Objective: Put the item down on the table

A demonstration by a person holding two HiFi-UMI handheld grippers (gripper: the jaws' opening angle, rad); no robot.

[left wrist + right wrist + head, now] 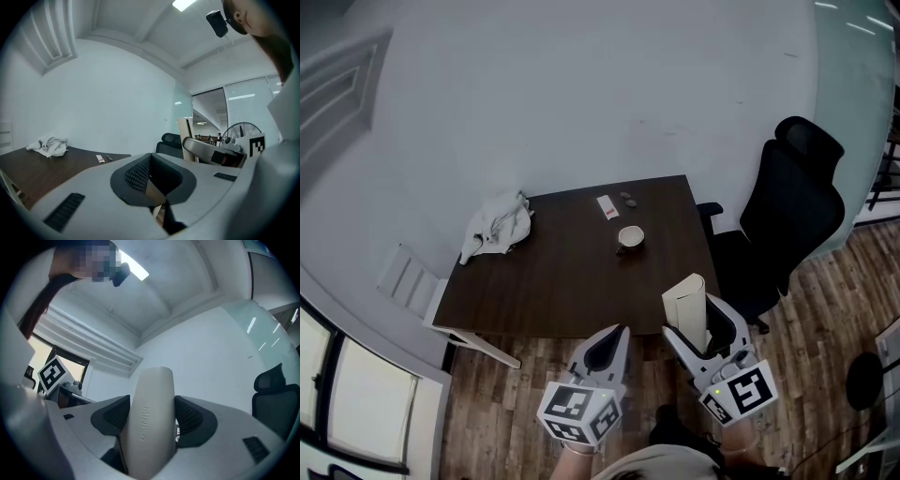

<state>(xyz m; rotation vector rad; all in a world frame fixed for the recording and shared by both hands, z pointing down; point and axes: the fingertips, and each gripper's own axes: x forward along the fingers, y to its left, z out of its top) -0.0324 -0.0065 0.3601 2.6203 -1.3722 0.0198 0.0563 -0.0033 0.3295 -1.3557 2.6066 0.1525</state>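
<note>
between the 2 jaws of my right gripper (701, 330) stands the item (684, 298), a pale cream case with a rounded top. it is held upright, and both dark ribbed pads (190, 417) are pressed against its sides. in the right gripper view the word miniso runs along its face. the item is up in the air at the 5 o'clock corner of the table (562, 291). it is not resting on the wood, and i cannot tell whether it is over the edge or just off it.

my left gripper (615, 334) hovers near the right one, at its 9 o'clock. its jaws are closed on each other with nothing between them.

on the dark brown table a cup (630, 237) sits at 11 o'clock from the item. a crumpled white cloth (497, 228) lies at the table's 10 o'clock corner. a small red and white packet (607, 207) lies near the far edge at 12 o'clock, and 2 small dark bits (628, 199) are just beside it at its 2 o'clock.

a black office chair (792, 206) stands at the table's 3 o'clock and a white chair (412, 281) at its 8 o'clock, both on the wood-plank floor (534, 412).
</note>
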